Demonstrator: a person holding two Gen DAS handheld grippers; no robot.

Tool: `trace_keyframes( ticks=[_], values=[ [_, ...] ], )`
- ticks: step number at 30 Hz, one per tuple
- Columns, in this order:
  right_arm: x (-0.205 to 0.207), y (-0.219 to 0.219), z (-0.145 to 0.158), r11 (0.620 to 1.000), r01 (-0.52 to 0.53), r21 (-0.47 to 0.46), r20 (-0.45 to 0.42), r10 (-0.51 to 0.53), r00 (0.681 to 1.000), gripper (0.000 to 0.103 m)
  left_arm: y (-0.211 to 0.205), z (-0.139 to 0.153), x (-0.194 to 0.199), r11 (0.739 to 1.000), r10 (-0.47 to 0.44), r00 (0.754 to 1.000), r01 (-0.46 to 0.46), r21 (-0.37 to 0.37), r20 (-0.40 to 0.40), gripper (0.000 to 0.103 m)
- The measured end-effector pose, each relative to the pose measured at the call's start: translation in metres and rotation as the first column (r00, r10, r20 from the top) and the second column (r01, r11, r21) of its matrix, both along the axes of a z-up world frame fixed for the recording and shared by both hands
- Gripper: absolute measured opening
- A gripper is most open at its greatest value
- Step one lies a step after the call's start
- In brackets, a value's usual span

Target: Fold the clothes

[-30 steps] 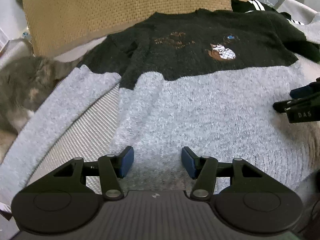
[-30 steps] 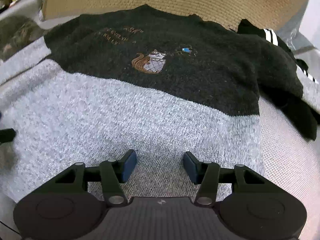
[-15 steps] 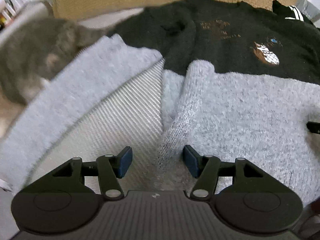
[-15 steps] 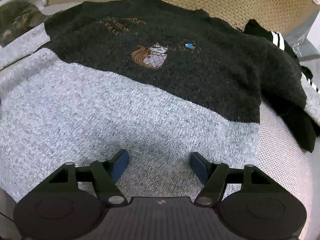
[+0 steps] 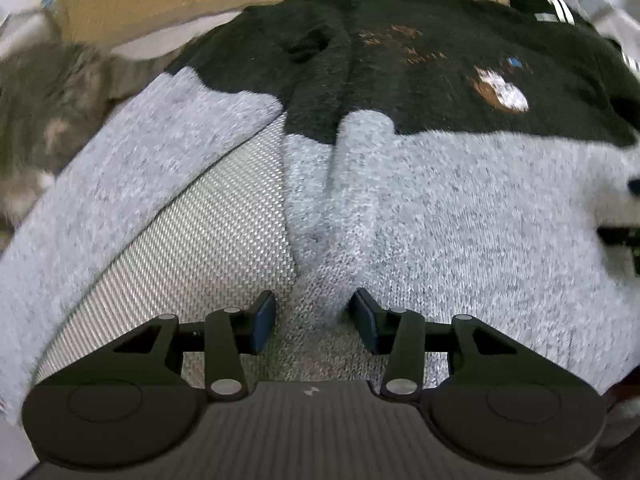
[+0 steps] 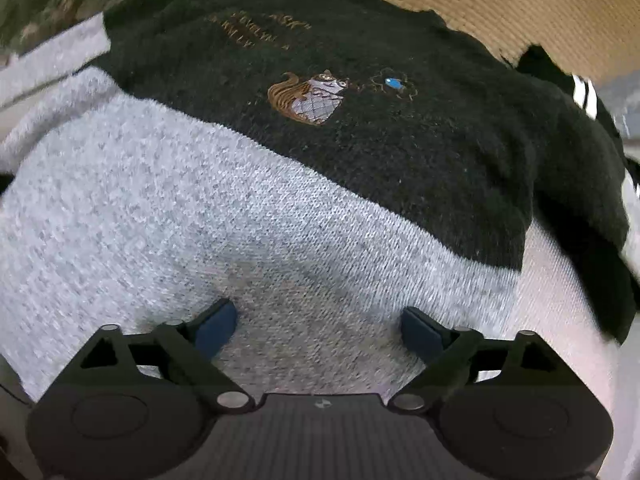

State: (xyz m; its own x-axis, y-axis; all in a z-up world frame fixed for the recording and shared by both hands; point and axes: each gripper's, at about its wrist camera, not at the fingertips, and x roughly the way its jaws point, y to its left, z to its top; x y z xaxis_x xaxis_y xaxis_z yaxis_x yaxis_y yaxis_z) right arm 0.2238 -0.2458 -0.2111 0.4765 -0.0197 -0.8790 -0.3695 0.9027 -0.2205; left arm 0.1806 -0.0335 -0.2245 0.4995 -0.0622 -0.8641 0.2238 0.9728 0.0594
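While its hem lies between them, both tongs spread: left tongs [image 5: 313, 318] narrowing, right tongs [image 6: 318, 330] widening over sweater [image 6: 224, 216].

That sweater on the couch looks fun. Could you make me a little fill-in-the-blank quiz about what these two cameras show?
1. The sweater is black on top and ____ below.
2. The picture stitched on its chest shows a ____.
3. The right gripper has just been opening; its jaws now stand ____ than those of the left gripper, which have been closing around a ridge of the knit.
4. The furry animal at the left of the left wrist view is a ____.

Missing words: grey; squirrel; wider; cat
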Motion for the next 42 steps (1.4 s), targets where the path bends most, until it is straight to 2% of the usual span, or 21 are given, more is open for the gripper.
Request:
trace_keyframes(
  ticks=[5,12,15,17,18,21,23,25,27,29,31,33,37,42],
  values=[
    [0.000,0.000,0.000,0.999,-0.027,-0.033,-0.007,0.026,1.000,0.094,-0.006,0.000,0.002,0.999,-0.026,1.000,0.026,0.036,-0.001,0.046],
    [-0.002,0.021,0.004,0.983,-0.090,-0.158,-0.001,0.091,0.996,0.092,-0.007,0.000,0.001,0.997,-0.053,0.999,0.052,0.055,0.011,0.045],
    [-0.002,0.018,0.009,0.990,-0.067,-0.122,0.005,0.068,0.998,0.087,-0.007,0.000,-0.002,0.996,-0.059,0.998,0.057,0.061,0.028,0.044],
    [-0.004,0.016,0.008,0.994,-0.058,-0.089,0.035,0.061,0.998,0.085,-0.007,-0.001,-0.005,0.996,-0.061,0.997,0.058,0.065,0.046,0.043],
    [-0.006,0.015,0.008,0.996,-0.052,-0.067,0.055,0.056,0.997,0.080,-0.006,0.000,-0.006,0.997,-0.058,0.997,0.055,0.058,0.049,0.042],
    [-0.013,0.012,0.012,0.994,-0.033,0.105,0.116,0.020,0.993,0.056,-0.003,0.002,-0.005,0.998,-0.047,0.998,0.045,0.035,0.050,0.042],
    [-0.020,0.012,0.014,0.972,-0.045,0.230,0.170,0.006,0.985,0.053,0.000,0.002,-0.006,0.999,-0.041,0.998,0.040,0.019,0.055,0.042],
    [-0.029,0.015,0.013,0.938,-0.072,0.338,0.228,-0.007,0.974,0.045,0.004,0.004,-0.006,0.999,-0.046,0.997,0.046,0.003,0.060,0.044],
    [-0.038,0.021,0.003,0.938,-0.109,0.329,0.281,0.013,0.960,0.040,0.011,0.006,-0.004,0.999,-0.037,0.998,0.039,-0.032,0.057,0.047],
    [-0.047,0.027,-0.007,0.940,-0.146,0.307,0.332,0.038,0.943,0.040,0.022,0.008,0.000,0.996,-0.013,0.999,0.017,-0.085,0.045,0.052],
    [-0.048,0.028,-0.009,0.942,-0.135,0.308,0.351,0.019,0.936,0.040,0.034,0.006,0.006,0.987,0.036,0.999,-0.032,-0.159,0.025,0.055],
    [-0.041,0.030,-0.007,0.945,-0.105,0.309,0.326,-0.002,0.945,0.041,0.035,0.005,0.010,0.983,0.053,0.998,-0.047,-0.178,0.027,0.056],
    [-0.040,0.030,-0.013,0.949,-0.117,0.293,0.358,0.004,0.934,0.044,0.027,0.017,0.013,0.992,0.018,0.999,-0.012,-0.122,0.042,0.055],
    [-0.045,0.027,-0.017,0.947,-0.123,0.295,0.381,0.002,0.925,0.044,0.043,0.056,0.019,0.997,-0.083,0.992,0.083,0.001,0.097,0.055]
  ],
)
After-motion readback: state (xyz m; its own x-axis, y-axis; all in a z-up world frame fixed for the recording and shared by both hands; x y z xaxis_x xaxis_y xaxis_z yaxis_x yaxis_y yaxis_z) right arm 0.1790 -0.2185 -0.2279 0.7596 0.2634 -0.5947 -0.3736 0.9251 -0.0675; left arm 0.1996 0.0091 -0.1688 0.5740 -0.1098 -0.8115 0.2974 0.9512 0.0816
